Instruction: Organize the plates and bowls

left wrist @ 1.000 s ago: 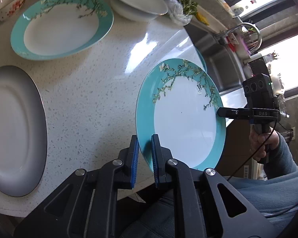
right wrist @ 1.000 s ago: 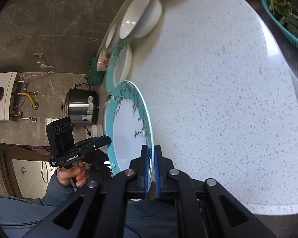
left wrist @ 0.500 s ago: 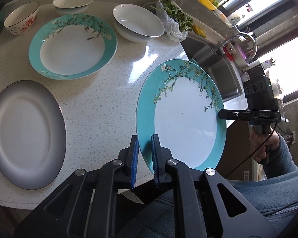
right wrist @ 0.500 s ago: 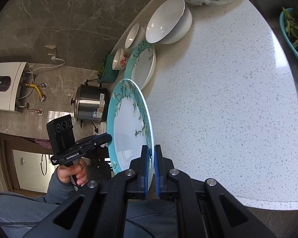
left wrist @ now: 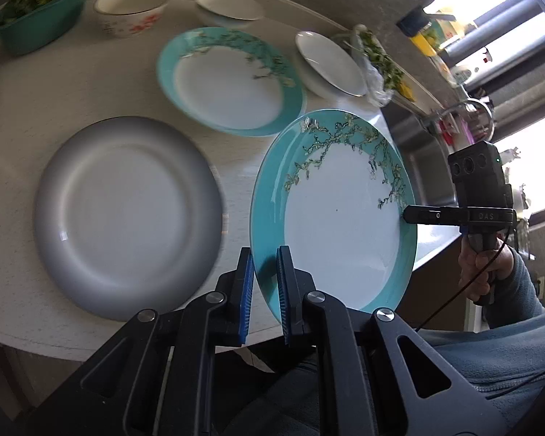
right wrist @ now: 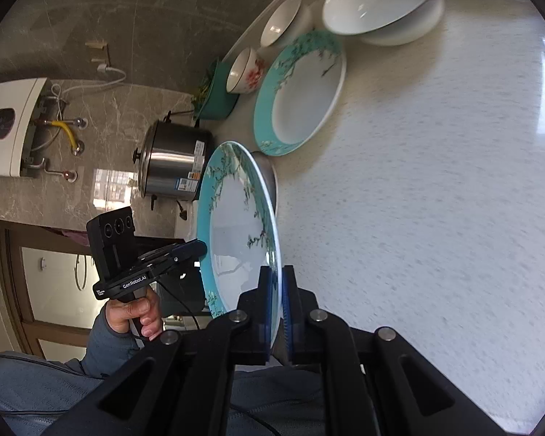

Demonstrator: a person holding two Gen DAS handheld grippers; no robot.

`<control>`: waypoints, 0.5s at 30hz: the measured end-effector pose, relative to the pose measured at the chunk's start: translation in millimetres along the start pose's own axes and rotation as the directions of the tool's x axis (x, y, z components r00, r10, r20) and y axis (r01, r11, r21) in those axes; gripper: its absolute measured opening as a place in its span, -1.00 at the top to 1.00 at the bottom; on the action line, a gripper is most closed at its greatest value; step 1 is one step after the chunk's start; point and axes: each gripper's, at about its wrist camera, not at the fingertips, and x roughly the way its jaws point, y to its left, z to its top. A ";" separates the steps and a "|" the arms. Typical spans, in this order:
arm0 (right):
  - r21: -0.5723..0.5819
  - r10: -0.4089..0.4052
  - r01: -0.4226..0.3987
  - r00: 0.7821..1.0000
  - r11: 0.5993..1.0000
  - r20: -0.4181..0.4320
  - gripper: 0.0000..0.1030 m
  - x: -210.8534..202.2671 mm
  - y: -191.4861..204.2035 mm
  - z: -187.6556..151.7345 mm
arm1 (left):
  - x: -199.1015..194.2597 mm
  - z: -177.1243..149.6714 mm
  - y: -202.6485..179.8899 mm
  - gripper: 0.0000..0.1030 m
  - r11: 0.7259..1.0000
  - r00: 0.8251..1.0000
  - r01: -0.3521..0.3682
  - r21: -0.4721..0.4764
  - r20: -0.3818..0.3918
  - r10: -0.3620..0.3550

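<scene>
A teal-rimmed plate with a blossom pattern [left wrist: 338, 218] [right wrist: 236, 225] hangs tilted above the counter's front edge, held at two sides. My left gripper [left wrist: 264, 256] is shut on its near-left rim and shows in the right wrist view as the black left gripper [right wrist: 200, 249] at the plate's far edge. My right gripper [right wrist: 278, 270] is shut on the opposite rim; the left wrist view shows the right gripper [left wrist: 405, 214] biting that edge. A matching teal plate [left wrist: 229, 80] [right wrist: 301, 94] lies flat on the counter. A grey plate [left wrist: 127, 214] lies just left of the held one.
At the back stand a floral bowl [left wrist: 130, 9], a small white bowl [left wrist: 229, 7], a larger white bowl [left wrist: 330, 61] and a teal basin of greens [left wrist: 36, 11]. A bag of greens [left wrist: 378, 65] and the sink [left wrist: 418, 145] lie to the right. A rice cooker [right wrist: 174, 160] stands beyond the counter.
Both grippers have carried the held teal plate sideways along the counter toward the grey plate and a little higher. Both grips on its rim are unchanged.
</scene>
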 end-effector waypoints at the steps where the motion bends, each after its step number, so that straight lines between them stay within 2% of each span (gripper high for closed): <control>1: -0.006 0.000 0.000 1.000 1.000 -0.013 0.84 10.2 2.2 3.5 | -3.1 -1.5 9.6 0.80 1.000 1.000 -0.005 -0.010 0.002 0.005; 7: -0.011 0.012 -0.012 0.997 1.000 -0.072 0.84 67.5 15.4 18.6 | -21.3 -9.2 74.5 0.80 0.997 0.999 -0.033 -0.076 0.007 0.034; 15: 0.002 -0.006 0.006 0.993 1.000 -0.115 0.84 123.4 24.2 32.4 | -23.7 -8.3 143.8 0.79 0.993 0.999 -0.051 -0.106 -0.015 0.049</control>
